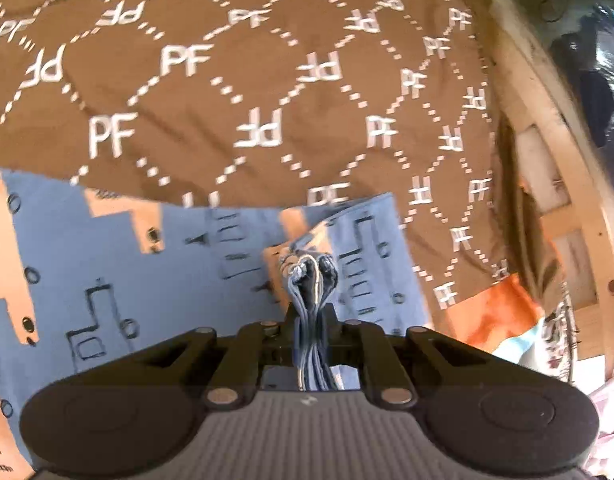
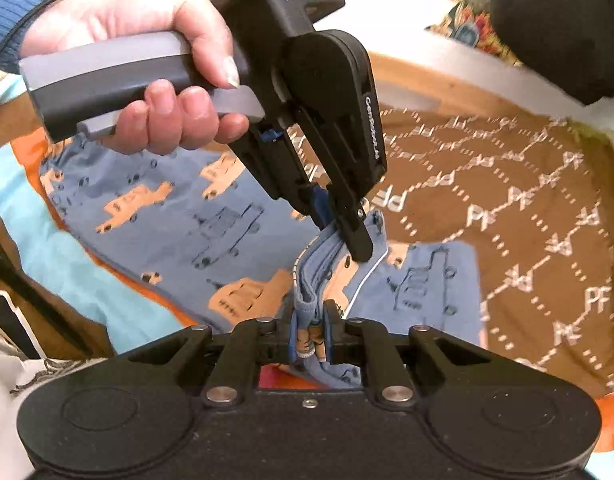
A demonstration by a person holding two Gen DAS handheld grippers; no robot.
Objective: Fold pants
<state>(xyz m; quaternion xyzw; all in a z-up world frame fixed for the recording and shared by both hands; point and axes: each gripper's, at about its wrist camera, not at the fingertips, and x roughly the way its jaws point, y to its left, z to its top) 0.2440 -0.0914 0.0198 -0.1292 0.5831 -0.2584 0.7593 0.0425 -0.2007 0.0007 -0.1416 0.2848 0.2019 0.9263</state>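
The pants [image 2: 179,216] are blue with orange truck prints and lie on a brown "PF" patterned bedspread [image 2: 507,184]. In the left wrist view the pants [image 1: 87,264] spread below and left of the gripper. My left gripper [image 1: 309,312] is shut on a bunched edge of the pants; it also shows in the right wrist view [image 2: 347,236], held by a hand, pointing down. My right gripper [image 2: 311,328] is shut on the same bunched edge just below it. The two grippers are close together.
A wooden bed frame [image 1: 547,152] runs along the right of the bedspread [image 1: 267,80]. An orange and light blue sheet [image 2: 67,248] lies under the pants at the left. A dark cloth item [image 2: 567,20] sits at the top right.
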